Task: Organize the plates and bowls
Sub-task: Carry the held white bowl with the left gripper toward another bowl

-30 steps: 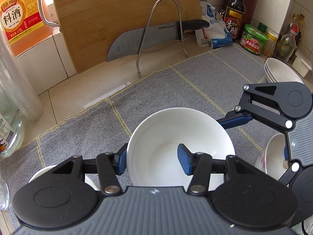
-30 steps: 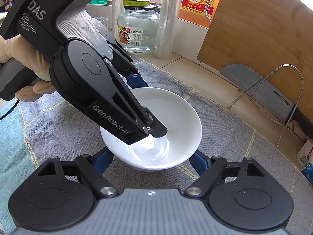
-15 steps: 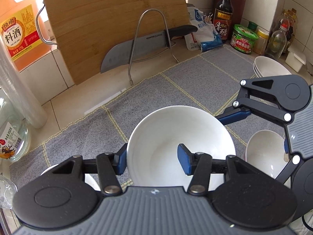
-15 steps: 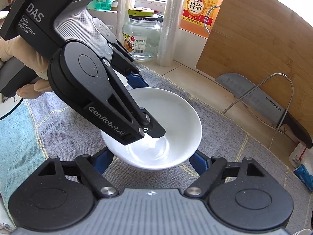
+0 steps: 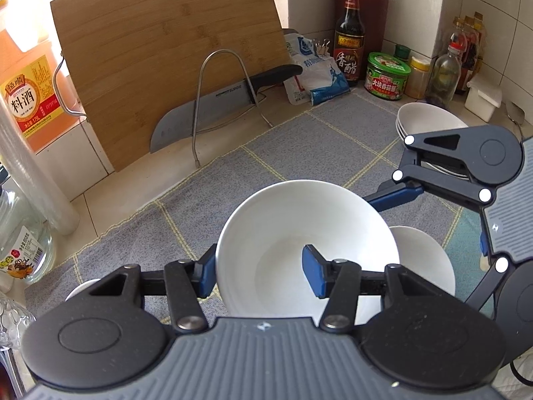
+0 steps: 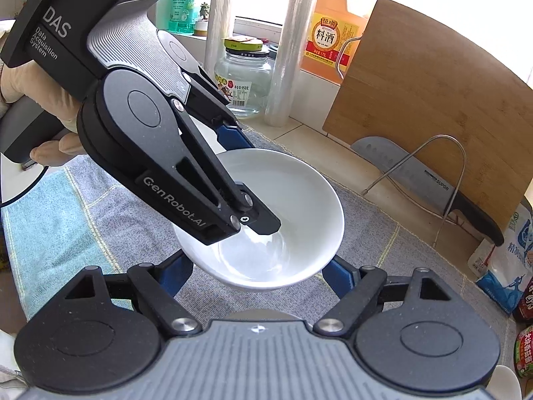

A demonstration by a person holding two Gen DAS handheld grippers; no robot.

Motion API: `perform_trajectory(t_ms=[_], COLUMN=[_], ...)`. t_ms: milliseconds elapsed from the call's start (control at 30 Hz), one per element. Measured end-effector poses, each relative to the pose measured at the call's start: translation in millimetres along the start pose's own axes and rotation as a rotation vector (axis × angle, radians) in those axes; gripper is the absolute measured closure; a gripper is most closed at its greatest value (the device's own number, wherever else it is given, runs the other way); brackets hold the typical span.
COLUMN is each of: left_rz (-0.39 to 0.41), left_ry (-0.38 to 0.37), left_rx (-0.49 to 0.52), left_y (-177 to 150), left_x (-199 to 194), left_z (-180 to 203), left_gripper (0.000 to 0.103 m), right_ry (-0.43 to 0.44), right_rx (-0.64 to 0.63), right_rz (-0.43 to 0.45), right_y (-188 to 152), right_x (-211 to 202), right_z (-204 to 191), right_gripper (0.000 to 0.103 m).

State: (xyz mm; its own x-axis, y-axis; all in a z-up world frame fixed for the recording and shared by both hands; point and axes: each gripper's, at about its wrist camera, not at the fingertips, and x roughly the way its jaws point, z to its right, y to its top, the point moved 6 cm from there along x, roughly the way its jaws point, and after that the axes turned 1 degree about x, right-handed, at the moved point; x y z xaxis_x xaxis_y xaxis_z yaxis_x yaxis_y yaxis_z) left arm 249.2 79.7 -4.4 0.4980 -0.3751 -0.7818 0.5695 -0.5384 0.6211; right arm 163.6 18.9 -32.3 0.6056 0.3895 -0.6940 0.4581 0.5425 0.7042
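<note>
Grey cloth (image 5: 299, 140) covers our surface; above it the white bowl (image 5: 299, 233) hangs, its near rim pinched by the closed left hand-held gripper (image 5: 260, 271). Our right hand-held gripper (image 6: 256, 280) cradles it underneath, half open. Far right sit empty stacked bowls (image 5: 426, 118), likely next.
</note>
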Motion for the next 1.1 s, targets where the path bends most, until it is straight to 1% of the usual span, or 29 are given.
perform_trajectory(t_ms=[267, 600, 833, 1100], left_rz=[0.016, 0.011, -0.009, -0.034], left_ry=[-0.02, -0.08, -0.119, -0.131], left_rx=[0.026, 0.05, 0.056, 0.044], left_y=[4, 5, 4, -1], left_x=[-9, -2, 8, 17], left_z=[31, 68, 85, 88], left_gripper=[0.051, 0.051, 0.051, 0.051], right_ry=[-0.023, -0.043, -0.038, -0.016], right_rx=[0.004, 0.033, 0.067, 0.1], right_rz=[0.006, -0.03, -0.064, -0.092], right_y=[-18, -48, -65, -74], right_x=[-28, -51, -56, -51], right_z=[1, 5, 10, 13], right_gripper=[0.015, 0.015, 0.015, 0.015])
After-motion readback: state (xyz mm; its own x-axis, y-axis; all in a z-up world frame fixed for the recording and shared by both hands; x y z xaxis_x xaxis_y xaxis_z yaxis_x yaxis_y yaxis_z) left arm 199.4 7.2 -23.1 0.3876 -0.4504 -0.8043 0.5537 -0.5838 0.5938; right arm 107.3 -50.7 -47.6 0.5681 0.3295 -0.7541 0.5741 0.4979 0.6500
